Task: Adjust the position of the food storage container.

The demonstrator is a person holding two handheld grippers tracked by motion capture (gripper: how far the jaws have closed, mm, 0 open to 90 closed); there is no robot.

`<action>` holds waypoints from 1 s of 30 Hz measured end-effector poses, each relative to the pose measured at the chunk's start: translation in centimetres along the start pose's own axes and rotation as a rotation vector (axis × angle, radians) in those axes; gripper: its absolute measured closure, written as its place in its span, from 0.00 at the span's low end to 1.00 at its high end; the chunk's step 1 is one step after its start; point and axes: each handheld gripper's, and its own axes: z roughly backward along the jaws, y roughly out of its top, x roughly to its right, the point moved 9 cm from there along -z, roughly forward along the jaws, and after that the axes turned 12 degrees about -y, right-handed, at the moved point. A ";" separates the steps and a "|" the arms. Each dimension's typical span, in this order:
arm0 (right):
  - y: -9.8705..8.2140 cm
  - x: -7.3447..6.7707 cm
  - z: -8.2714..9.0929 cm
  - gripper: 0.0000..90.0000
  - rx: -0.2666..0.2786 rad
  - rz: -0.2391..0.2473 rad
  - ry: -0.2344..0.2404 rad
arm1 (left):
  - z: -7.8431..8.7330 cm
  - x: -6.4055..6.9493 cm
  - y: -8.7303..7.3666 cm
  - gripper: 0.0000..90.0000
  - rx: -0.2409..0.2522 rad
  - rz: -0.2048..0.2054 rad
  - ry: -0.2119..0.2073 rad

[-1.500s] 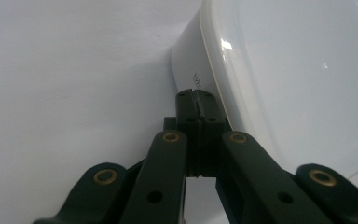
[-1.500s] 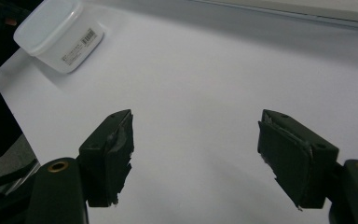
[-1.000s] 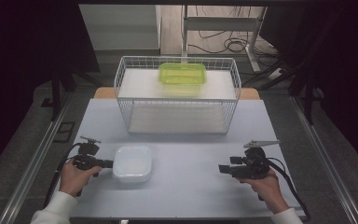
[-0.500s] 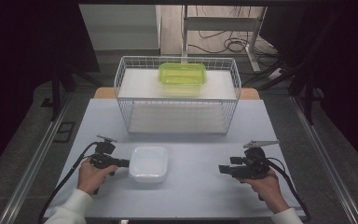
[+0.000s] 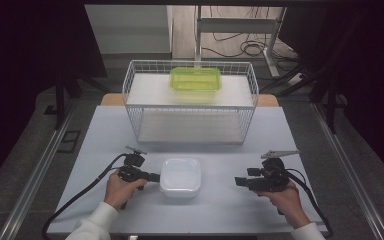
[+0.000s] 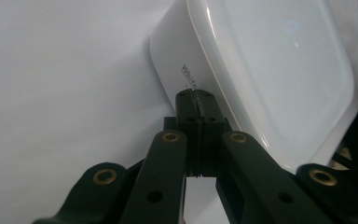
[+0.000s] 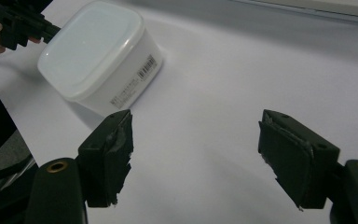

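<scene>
White tub (image 5: 180, 176), lidded, contents hidden by the frosted lid, sits near the front edge of the table (image 5: 220, 210), about midway along it. Nearly square, it shows no clear long axis; its sides run roughly parallel to the table edges. The left gripper (image 5: 153, 177) has its jaws pressed together, tips against the tub's left wall. The right gripper (image 5: 238, 181), well apart toward the right, holds its jaws apart around nothing. Farther back, a wire basket (image 5: 190, 131) stands at the far edge with a green lidded container (image 5: 195, 79) on top.
</scene>
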 end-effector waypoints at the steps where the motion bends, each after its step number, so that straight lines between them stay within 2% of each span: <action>1: 0.0 0.0 0.0 0.29 0.000 0.001 -0.001 | -0.2 0.2 -0.1 1.00 -0.012 -0.004 -0.009; 4: 0.0 0.1 0.0 0.29 -0.001 0.006 -0.005 | -0.8 0.5 -0.3 1.00 -0.032 -0.012 -0.017; 7: -0.1 0.1 -0.1 0.28 -0.003 0.009 -0.010 | -1.2 0.7 -0.3 1.00 -0.019 -0.003 -0.028; 11: -0.1 0.1 -0.1 0.28 -0.004 0.012 -0.013 | -1.0 0.8 -0.2 1.00 -0.008 -0.012 -0.037; 13: -0.1 0.1 0.0 0.28 0.000 0.011 -0.015 | -0.2 0.7 0.0 1.00 0.021 -0.028 -0.001; 14: -0.1 0.1 0.0 0.28 0.000 0.011 -0.015 | -0.2 0.7 0.0 0.99 0.021 -0.028 -0.001; 15: 0.0 0.1 0.1 0.28 0.009 0.006 -0.014 | 0.2 0.7 0.2 0.99 0.049 -0.031 0.013; 16: 0.0 0.1 0.1 0.28 0.009 0.006 -0.014 | 0.8 0.6 0.3 0.99 0.050 -0.061 0.031; 17: 0.2 0.1 0.2 0.26 0.019 0.001 -0.015 | 2.0 0.8 0.7 0.97 0.106 -0.080 0.065; 18: 0.2 0.1 0.2 0.26 0.019 0.001 -0.015 | 2.0 0.8 0.7 0.95 0.106 -0.080 0.065; 19: 0.2 0.2 0.2 0.24 0.017 -0.005 -0.019 | 2.6 1.0 0.9 0.95 0.128 -0.096 0.077; 20: 0.1 0.2 0.2 0.23 0.013 -0.004 -0.022 | 3.2 1.1 1.1 0.91 0.152 -0.111 0.093; 21: 0.0 0.1 0.3 0.21 0.008 -0.001 -0.020 | 3.8 1.1 1.3 0.79 0.175 -0.129 0.111; 22: 0.0 0.1 0.3 0.21 0.008 -0.001 -0.020 | 4.3 1.2 1.6 0.79 0.195 -0.143 0.120; 23: 0.0 -0.3 0.4 0.19 0.003 -0.004 0.009 | 4.8 1.2 1.7 0.64 0.203 -0.153 0.124; 24: 0.0 -0.3 0.4 0.19 0.003 -0.004 0.009 | 5.2 1.3 1.9 0.64 0.218 -0.157 0.124; 25: 0.0 -0.7 0.4 0.17 0.005 -0.008 0.031 | 5.7 1.5 2.1 0.53 0.246 -0.155 0.114; 27: 0.0 -0.9 0.4 0.16 0.002 -0.010 0.036 | 5.8 1.7 2.1 0.47 0.251 -0.155 0.105; 30: 0.3 -1.5 0.4 0.13 -0.006 0.014 0.018 | 5.7 2.5 1.8 0.43 0.249 -0.158 0.067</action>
